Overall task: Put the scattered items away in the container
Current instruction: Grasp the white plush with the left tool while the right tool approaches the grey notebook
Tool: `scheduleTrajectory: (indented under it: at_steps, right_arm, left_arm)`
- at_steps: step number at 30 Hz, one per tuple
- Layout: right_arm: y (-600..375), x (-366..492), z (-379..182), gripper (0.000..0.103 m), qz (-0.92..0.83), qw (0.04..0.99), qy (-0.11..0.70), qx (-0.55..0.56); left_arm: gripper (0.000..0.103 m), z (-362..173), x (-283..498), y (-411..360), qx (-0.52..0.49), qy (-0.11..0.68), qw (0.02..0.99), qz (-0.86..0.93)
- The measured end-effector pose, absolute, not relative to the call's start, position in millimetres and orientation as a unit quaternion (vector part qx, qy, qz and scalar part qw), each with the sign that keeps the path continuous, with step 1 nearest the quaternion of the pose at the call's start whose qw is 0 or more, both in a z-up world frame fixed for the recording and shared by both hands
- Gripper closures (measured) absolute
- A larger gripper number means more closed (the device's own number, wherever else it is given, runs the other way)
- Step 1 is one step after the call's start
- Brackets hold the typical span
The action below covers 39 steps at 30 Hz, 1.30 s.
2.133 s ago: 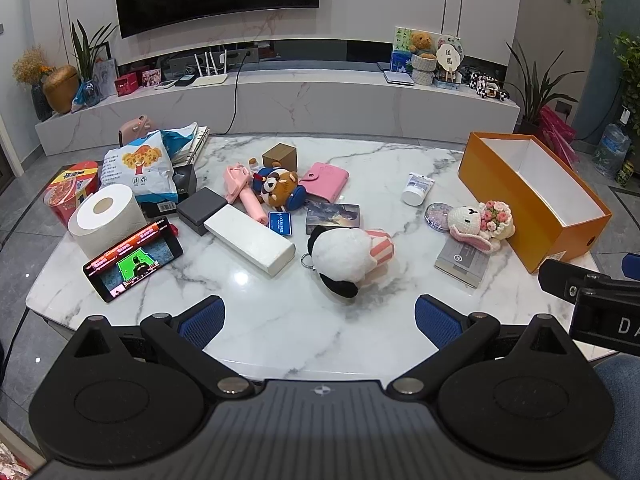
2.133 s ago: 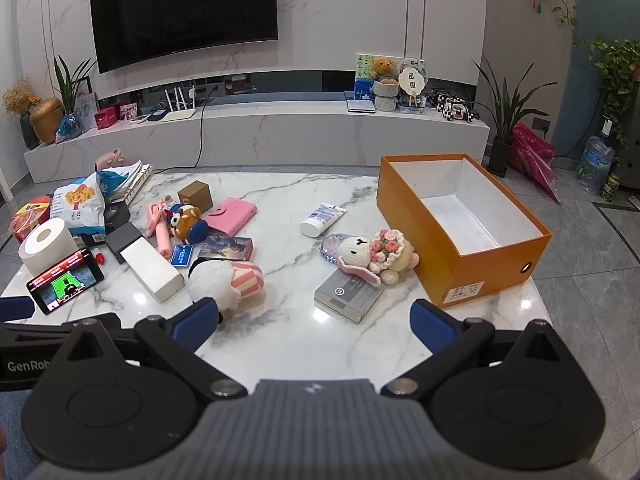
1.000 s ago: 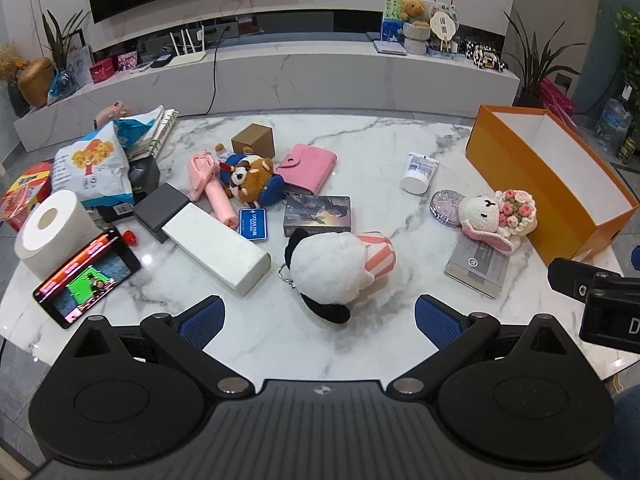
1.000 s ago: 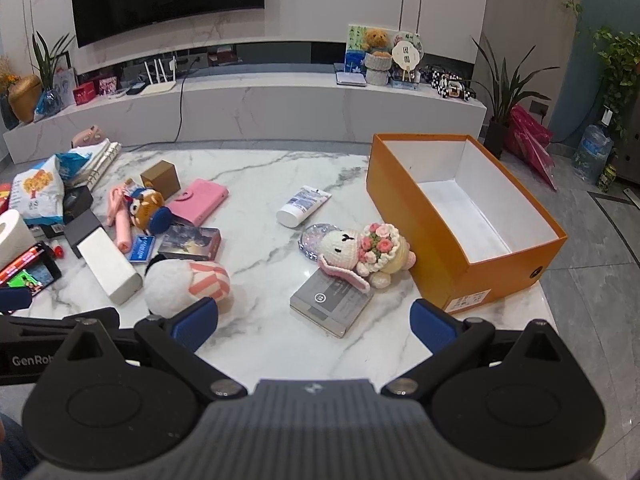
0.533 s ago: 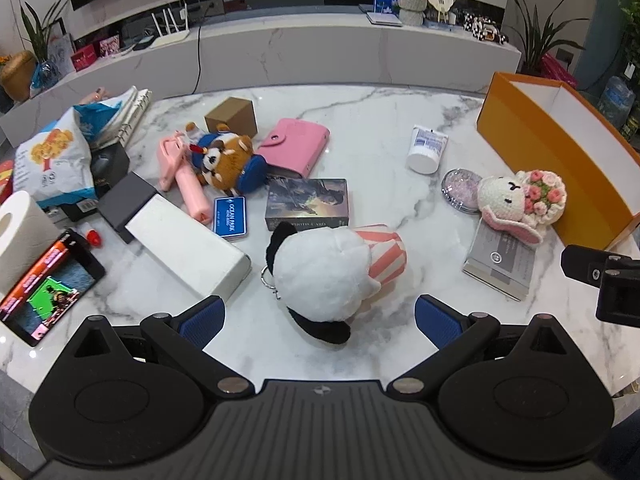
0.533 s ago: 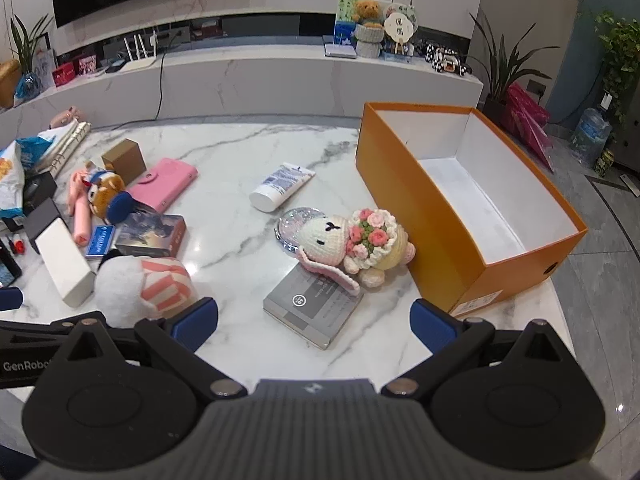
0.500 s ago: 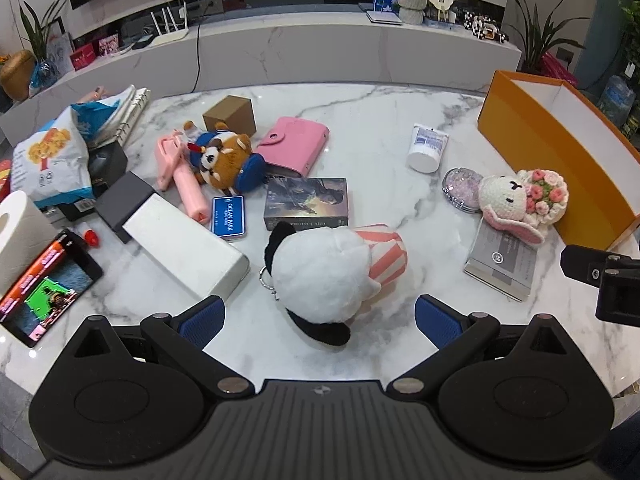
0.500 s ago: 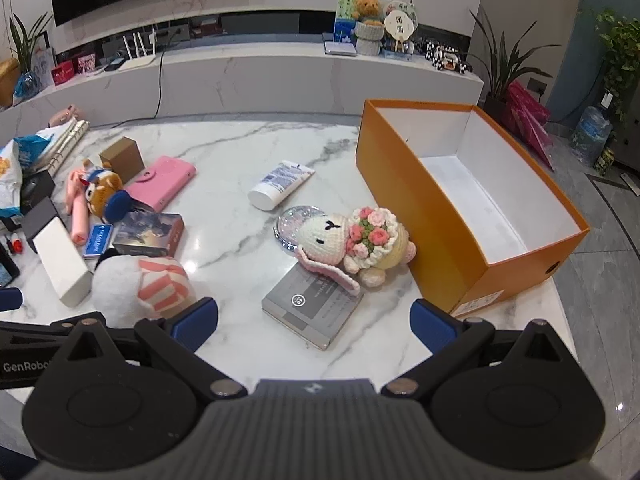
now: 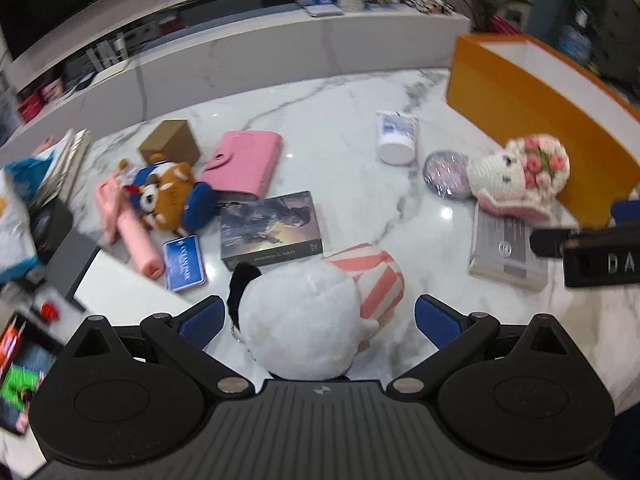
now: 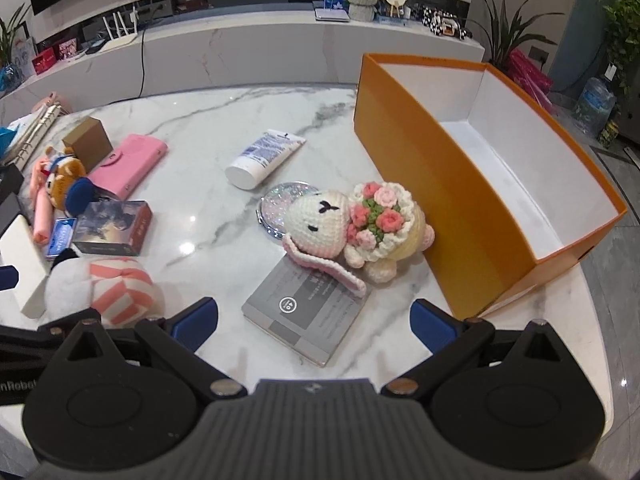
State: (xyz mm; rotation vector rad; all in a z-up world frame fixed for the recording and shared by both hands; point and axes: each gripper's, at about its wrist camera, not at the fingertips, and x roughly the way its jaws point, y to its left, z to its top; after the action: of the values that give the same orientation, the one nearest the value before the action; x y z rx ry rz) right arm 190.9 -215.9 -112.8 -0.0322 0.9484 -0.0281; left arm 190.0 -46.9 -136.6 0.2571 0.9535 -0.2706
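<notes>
On the white grey-veined marble table [image 10: 224, 120], the largest thing is the open orange cardboard box with a white inside [image 10: 436, 184], which stands at the right edge and holds nothing that can be seen. Beside its near wall lies a cream crocheted rabbit with a bunch of pink knitted roses [image 10: 352, 226], resting partly on a flat grey packet with a round label [image 10: 308, 312] and touching a round glittery compact mirror [image 10: 280, 202]; a white squeeze tube with blue print [image 10: 262, 158] lies just beyond. Farther left sit a pink snap-closure wallet [image 9: 242, 166], a dark illustrated card box [image 9: 270, 230] and a small brown bear plush in blue clothes [image 9: 170, 196]. Nearest the left gripper [image 9: 318, 316] is a round white plush toy with black ears and a pink-striped body [image 9: 308, 312] — it lies on the table between the spread blue fingers [image 9: 202, 316], which do not touch it as far as the left wrist view shows. The right gripper [image 10: 312, 318] hovers over the grey packet, its tongs wide apart too — gripping nothing.
</notes>
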Motion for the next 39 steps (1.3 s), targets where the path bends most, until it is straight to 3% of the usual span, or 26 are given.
scheduleTrajectory:
  at_steps: [17,29,39]
  right_arm:
    - [-212,224,-158,0.000,-0.033,0.870,0.492,0.004]
    - [-210,238,-180,0.000,-0.057,0.870,0.489,0.019]
    - [-205,244,-187,0.002,-0.076,0.871,0.484,0.022]
  left_arm:
    - [0.000,-176,205,-69,0.301,0.437,0.804,-0.268]
    - [0.000,-199,220,-64,0.340,0.424,0.791,-0.279]
    - [0.000,-201,235,-59,0.295,0.436,0.799,-0.291]
